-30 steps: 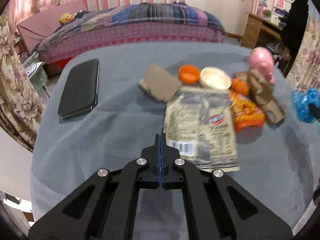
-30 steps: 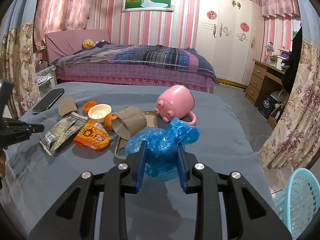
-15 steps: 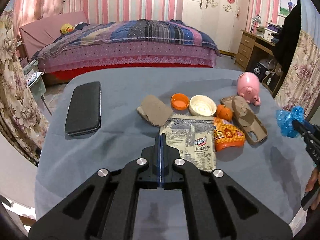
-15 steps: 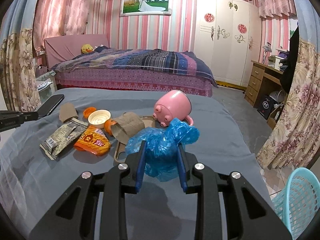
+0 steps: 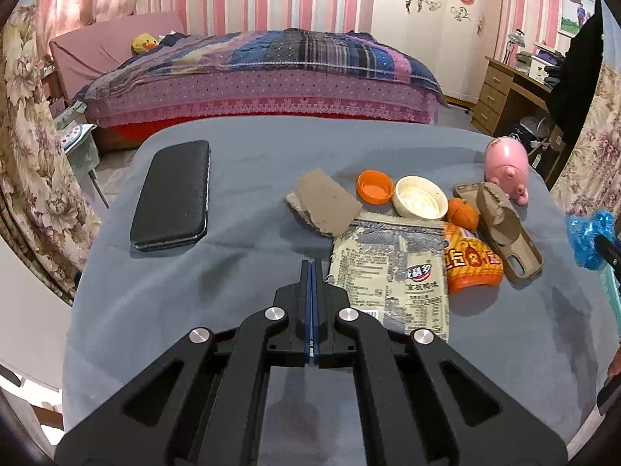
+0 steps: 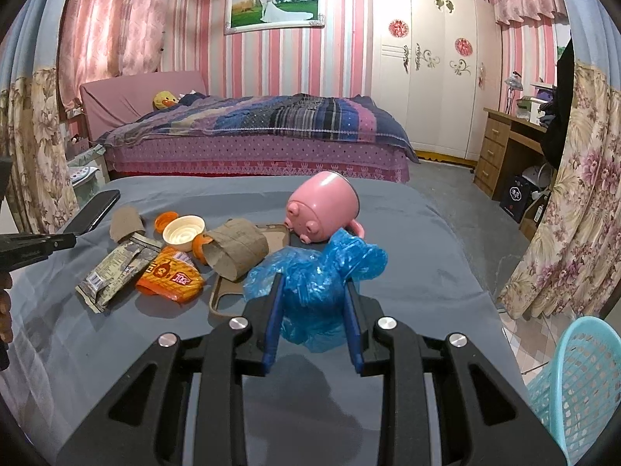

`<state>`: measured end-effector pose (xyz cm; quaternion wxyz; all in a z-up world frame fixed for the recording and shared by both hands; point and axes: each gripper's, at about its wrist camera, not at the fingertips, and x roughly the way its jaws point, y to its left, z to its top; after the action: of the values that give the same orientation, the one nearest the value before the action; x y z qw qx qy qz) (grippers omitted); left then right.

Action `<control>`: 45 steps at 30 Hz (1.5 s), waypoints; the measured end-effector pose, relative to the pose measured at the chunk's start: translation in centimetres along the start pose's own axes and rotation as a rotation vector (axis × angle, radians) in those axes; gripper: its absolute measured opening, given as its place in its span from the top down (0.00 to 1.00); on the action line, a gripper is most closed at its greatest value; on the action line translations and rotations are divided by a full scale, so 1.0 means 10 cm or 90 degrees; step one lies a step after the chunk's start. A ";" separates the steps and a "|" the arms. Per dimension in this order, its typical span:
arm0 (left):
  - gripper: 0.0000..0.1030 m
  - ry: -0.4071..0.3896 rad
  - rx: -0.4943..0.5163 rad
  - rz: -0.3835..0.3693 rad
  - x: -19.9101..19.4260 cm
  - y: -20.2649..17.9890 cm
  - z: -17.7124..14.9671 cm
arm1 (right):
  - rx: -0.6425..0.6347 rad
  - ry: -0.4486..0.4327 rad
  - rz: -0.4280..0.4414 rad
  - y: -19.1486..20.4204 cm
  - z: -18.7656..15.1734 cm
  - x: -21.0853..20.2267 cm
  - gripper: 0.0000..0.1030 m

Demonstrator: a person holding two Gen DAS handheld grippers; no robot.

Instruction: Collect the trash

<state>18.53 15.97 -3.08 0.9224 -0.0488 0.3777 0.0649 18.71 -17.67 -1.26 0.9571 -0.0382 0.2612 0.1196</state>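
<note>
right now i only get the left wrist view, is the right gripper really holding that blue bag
Observer: Yes, the right gripper is shut on the blue bag, which bulges out between its fingers.
Operator: any bin nearby
Observer: A light blue basket sits low, just past the right edge of the table.
Operator: is that pink pig a toy
Observer: It is a mug with a handle, tipped over on the table.
</note>
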 end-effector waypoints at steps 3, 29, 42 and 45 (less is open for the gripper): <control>1.00 0.008 -0.001 0.004 0.06 0.02 -0.01 | 0.003 -0.001 0.000 -0.02 0.00 0.01 0.72; 0.32 0.074 0.015 0.043 0.50 -0.28 -0.20 | 0.013 0.033 0.002 -0.11 -0.09 0.20 0.72; 0.81 0.098 0.068 0.025 0.38 -0.60 -0.18 | 0.025 0.033 0.014 -0.12 -0.12 0.23 0.72; 0.82 0.084 0.066 0.013 0.27 -0.59 -0.15 | 0.027 0.028 0.013 -0.13 -0.11 0.20 0.72</control>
<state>20.31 10.19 -5.84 0.8960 -0.0016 0.4410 0.0511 20.18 -18.62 -3.19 0.9505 -0.0179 0.2849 0.1229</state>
